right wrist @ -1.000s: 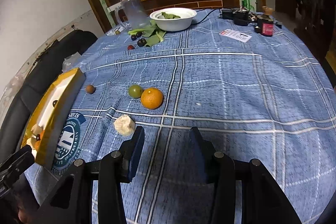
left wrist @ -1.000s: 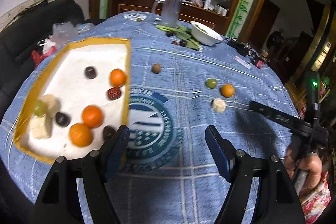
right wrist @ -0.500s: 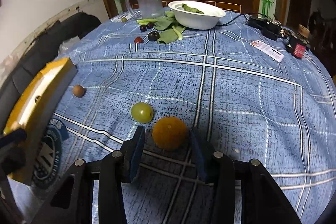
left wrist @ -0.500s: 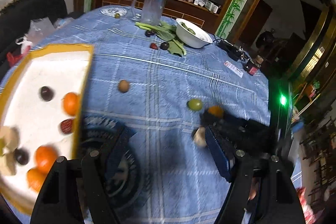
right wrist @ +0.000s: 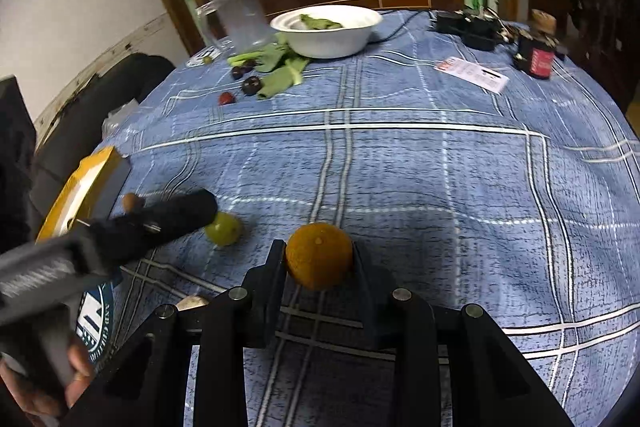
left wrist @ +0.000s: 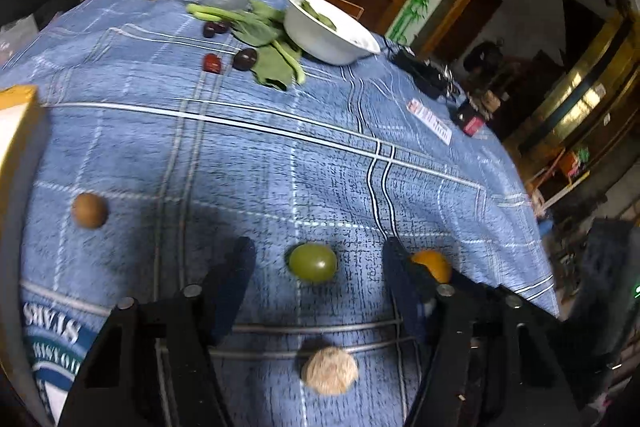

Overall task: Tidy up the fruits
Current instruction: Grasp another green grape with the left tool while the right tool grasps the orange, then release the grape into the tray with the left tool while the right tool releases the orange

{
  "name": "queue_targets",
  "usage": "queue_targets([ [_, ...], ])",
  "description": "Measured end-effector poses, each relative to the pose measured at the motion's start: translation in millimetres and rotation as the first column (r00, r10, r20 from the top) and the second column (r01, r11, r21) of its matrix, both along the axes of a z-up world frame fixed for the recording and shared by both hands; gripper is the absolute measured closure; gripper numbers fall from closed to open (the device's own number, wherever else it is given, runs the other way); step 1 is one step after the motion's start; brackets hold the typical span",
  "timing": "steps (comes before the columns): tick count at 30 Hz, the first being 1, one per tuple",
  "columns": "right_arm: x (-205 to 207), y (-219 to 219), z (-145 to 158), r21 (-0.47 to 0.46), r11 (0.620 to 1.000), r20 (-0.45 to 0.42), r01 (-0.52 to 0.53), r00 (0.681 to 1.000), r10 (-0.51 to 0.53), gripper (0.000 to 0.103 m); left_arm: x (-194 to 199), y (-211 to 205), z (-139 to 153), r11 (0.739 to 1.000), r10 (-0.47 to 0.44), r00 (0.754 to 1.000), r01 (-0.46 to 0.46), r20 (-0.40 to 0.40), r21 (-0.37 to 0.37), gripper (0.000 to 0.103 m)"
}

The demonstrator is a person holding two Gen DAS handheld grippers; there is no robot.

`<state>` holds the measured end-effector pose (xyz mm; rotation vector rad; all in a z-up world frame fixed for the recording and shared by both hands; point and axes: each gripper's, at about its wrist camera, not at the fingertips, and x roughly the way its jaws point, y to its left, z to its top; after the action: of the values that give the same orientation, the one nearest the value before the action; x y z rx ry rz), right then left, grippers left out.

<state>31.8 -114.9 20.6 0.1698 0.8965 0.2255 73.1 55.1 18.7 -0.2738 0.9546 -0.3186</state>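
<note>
- Blue plaid tablecloth [right wrist: 460,187]: covers the round table and fills most of both views; a dark round emblem is printed at lower left.
- Yellow-rimmed tray [right wrist: 86,173]: only its edge shows, at the left border of each view.
- Right gripper [right wrist: 319,259]: bottom centre of its own view. Its jaws have just been closing, and both pads now press the sides of the orange [right wrist: 319,254], which is clamped between them at cloth level.
- Left gripper [left wrist: 316,265]: bottom of its own view. Jaws have just been narrowing yet stand apart, gripping nothing. In the right wrist view one finger reaches in from the left border.
- White bowl [right wrist: 326,29]: upper centre, greens inside, leafy stalks and dark fruits lying just beside it.
- Clear jug [right wrist: 238,21]: left of the bowl.
- Green grape-like fruit [left wrist: 313,262]: on the cloth between the left fingers, touching neither.
- Pale rough lump [left wrist: 330,370]: bottom centre of the left view.
- Small brown fruit [left wrist: 89,210]: middle left, near the tray.
</note>
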Motion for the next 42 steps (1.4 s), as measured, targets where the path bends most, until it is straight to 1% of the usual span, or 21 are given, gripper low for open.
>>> queue_targets([
  [1, 1, -2, 1, 0.006, 1.000, 0.000, 0.005, 1.000, -0.005, 0.069, 1, -3, -2, 1.000, -0.010, 1.000, 0.010, 0.003, 0.015, 0.045],
  [3, 1, -4, 2, 0.015, 1.000, 0.002, 0.015, 1.000, -0.015, 0.069, 3, -8, -8, 0.997, -0.036, 0.999, 0.036, 0.006, 0.061, 0.058],
  [4, 1, -5, 3, 0.015, 1.000, 0.004, 0.018, 1.000, -0.018, 0.069, 3, -10, -10, 0.996, -0.045, 0.999, 0.044, 0.009, 0.084, 0.061],
  [5, 0, -5, 3, 0.015, 1.000, 0.006, 0.021, 1.000, -0.021, 0.069, 2, -12, -11, 0.993, -0.052, 0.998, 0.048, 0.027, 0.108, 0.064],
  [6, 0, -5, 4, 0.013, 1.000, 0.009, 0.024, 1.000, -0.024, 0.069, 1, -14, -11, 0.989, -0.063, 0.997, 0.057, 0.036, 0.135, 0.069],
  [7, -1, -5, 4, 0.012, 1.000, 0.010, 0.024, 1.000, -0.024, 0.068, 0, -16, -12, 0.986, -0.067, 0.997, 0.059, 0.046, 0.156, 0.072],
  [8, -1, -4, 4, 0.010, 1.000, 0.011, 0.025, 1.000, -0.025, 0.068, -1, -16, -12, 0.985, -0.074, 0.996, 0.065, 0.054, 0.158, 0.078],
  [9, -1, -3, 3, 0.006, 1.000, 0.012, 0.026, 1.000, -0.026, 0.069, -3, -16, -11, 0.986, -0.080, 0.995, 0.071, 0.059, 0.152, 0.079],
  [12, -2, -3, 3, 0.000, 1.000, 0.018, 0.031, 0.999, -0.031, 0.069, -8, -14, -10, 0.983, -0.062, 0.995, 0.047, 0.081, 0.179, 0.079],
  [17, -4, -2, 8, -0.007, 0.999, 0.054, 0.037, 0.998, -0.036, 0.069, -14, 2, 1, 0.993, -0.006, 0.993, -0.007, 0.116, 0.115, 0.079],
  [20, -6, 1, 11, 0.000, 1.000, 0.070, 0.022, 0.997, -0.022, 0.069, -24, 16, 11, 0.996, 0.045, 0.991, -0.055, 0.128, 0.073, 0.079],
  [23, -10, 6, 13, -0.017, 1.000, 0.094, 0.009, 0.996, -0.007, 0.069, -51, 42, 30, 0.995, 0.098, 0.985, -0.097, 0.143, -0.016, 0.079],
  [26, -17, 17, 16, -0.061, 0.998, 0.127, -0.008, 0.992, 0.016, 0.069, -82, 71, 48, 0.988, 0.153, 0.973, -0.151, 0.175, -0.023, 0.078],
  [29, -24, 29, 19, -0.077, 0.996, 0.144, -0.037, 0.988, 0.048, 0.069, -117, 112, 63, 0.969, 0.237, 0.948, -0.245, 0.214, 0.011, 0.078],
  [31, -32, 40, 26, -0.093, 0.994, 0.165, -0.052, 0.984, 0.067, 0.068, -136, 142, 68, 0.947, 0.303, 0.925, -0.320, 0.228, 0.039, 0.078],
  [33, -45, 57, 37, -0.081, 0.992, 0.183, -0.098, 0.977, 0.112, 0.068, -153, 173, 67, 0.915, 0.379, 0.899, -0.399, 0.221, 0.055, 0.078],
  [35, -55, 75, 45, -0.057, 0.987, 0.182, -0.148, 0.971, 0.156, 0.068, -163, 199, 62, 0.885, 0.442, 0.872, -0.462, 0.211, 0.057, 0.078],
  [36, -62, 92, 49, -0.039, 0.980, 0.175, -0.196, 0.964, 0.200, 0.068, -169, 212, 57, 0.869, 0.474, 0.858, -0.492, 0.199, 0.052, 0.078],
  [37, -67, 105, 51, -0.036, 0.972, 0.171, -0.230, 0.957, 0.233, 0.068, -172, 222, 53, 0.858, 0.495, 0.849, -0.511, 0.186, 0.046, 0.078],
  [40, -80, 152, 57, -0.058, 0.943, 0.162, -0.328, 0.929, 0.333, 0.068, -182, 243, 41, 0.840, 0.533, 0.833, -0.542, 0.148, 0.025, 0.078],
  [42, -88, 184, 59, -0.084, 0.919, 0.157, -0.385, 0.906, 0.394, 0.068, -189, 248, 38, 0.838, 0.535, 0.831, -0.545, 0.156, 0.032, 0.078],
])
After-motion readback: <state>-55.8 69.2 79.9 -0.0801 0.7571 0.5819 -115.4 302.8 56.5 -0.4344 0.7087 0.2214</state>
